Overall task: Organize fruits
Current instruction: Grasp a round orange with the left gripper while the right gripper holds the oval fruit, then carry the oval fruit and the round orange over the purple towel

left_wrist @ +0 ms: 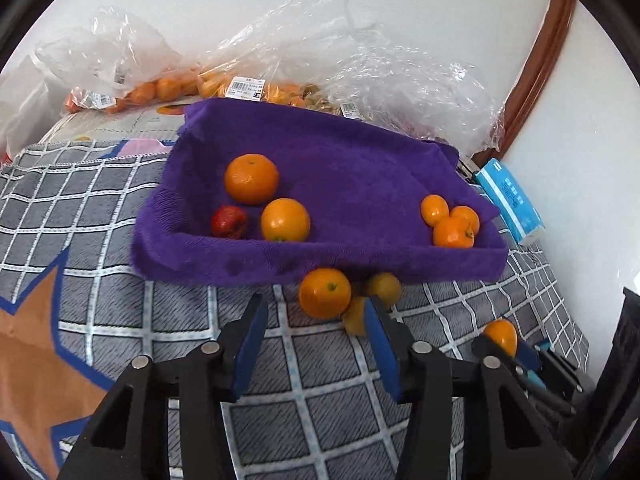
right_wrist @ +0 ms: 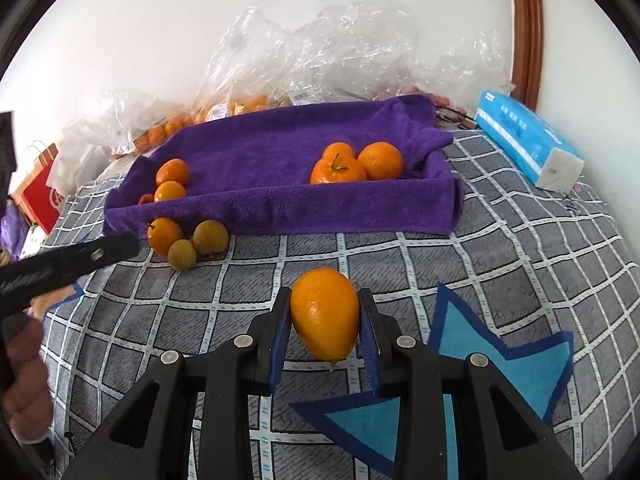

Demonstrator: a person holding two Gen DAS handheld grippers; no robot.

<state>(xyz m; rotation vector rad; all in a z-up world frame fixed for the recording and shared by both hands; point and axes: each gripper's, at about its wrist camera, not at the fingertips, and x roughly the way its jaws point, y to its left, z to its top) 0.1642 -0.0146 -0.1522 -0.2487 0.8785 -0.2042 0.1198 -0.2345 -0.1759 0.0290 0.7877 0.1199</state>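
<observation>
- Right wrist view: an oval orange fruit (right_wrist: 325,314) sits between the two blue pads of the right tool (right_wrist: 325,334), and both pads press on its sides, so this tool is closed on the fruit.
- The fruit is held above the checked grey blanket (right_wrist: 500,248); its long axis runs from the far upper end down toward the camera, and the small stem tip points down and near.
- Left wrist view: the left tool (left_wrist: 316,344) has a gap between its pads and nothing is in this gap.
- Just beyond its right finger lie an orange (left_wrist: 325,293) and two yellowish small fruits (left_wrist: 383,289), close together on the blanket, against the front wall of the purple towel-lined tray (left_wrist: 320,258).
- Inside the tray, on the left, there are two oranges (left_wrist: 251,179) and a red fruit (left_wrist: 229,222); on the right, three small oranges (left_wrist: 453,232) touch each other.
- Behind the tray are clear plastic bags (left_wrist: 280,60) with more oranges.
- A blue tissue pack (right_wrist: 528,146) lies to the right of the tray.
- In the right wrist view a hand (right_wrist: 24,368) holds the left tool at the left edge.
</observation>
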